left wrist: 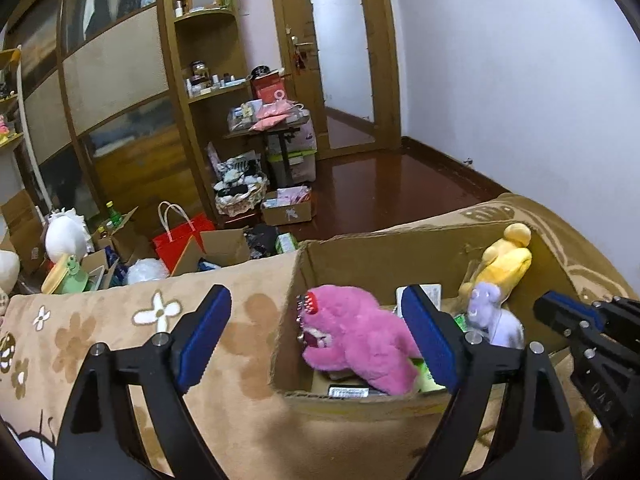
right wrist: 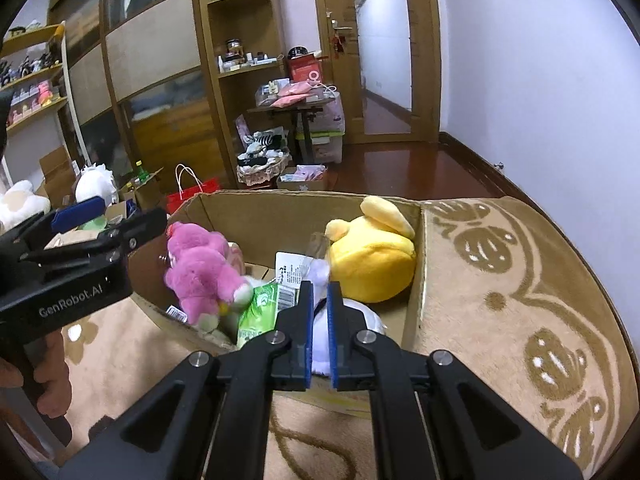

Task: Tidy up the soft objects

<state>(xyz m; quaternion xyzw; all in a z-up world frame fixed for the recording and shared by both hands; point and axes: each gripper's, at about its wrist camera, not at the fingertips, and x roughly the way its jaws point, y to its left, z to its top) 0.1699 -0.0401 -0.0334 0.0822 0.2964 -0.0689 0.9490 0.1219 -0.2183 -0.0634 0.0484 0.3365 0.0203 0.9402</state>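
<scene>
A big tan blanket (right wrist: 500, 280) with brown flower shapes covers a soft bed or couch; which one is hard to tell. On it sits an open cardboard box (left wrist: 400, 252).

Inside the box, a round yellow plush toy (right wrist: 372, 264) leans in the far right corner. A fluffy pink plush bear (left wrist: 356, 340) lies on the left side of the box, close to the wall. A small pale purple plush toy (left wrist: 494, 316) stands near the yellow one. Under the toys are a green packet (right wrist: 256, 308) and a white paper tag (right wrist: 290, 268).

The left hand-held gripper (left wrist: 316, 344) has its two blue pads spread wide. The pink bear lies between them, but the pads do not press on it. The left pad is out over the blanket and the right pad is over the box.

The right hand-held gripper (right wrist: 319, 320) points down into the box, and its blue pads are almost pressed together. Something white and soft shows in the thin gap between them, but it is not clear if it is pinched. A person's hand (right wrist: 48, 364) holds the handle of the left tool.

Behind the blanket, the dark wood floor (left wrist: 384, 184) has many boxes and a red paper bag (left wrist: 180, 236) on it.
</scene>
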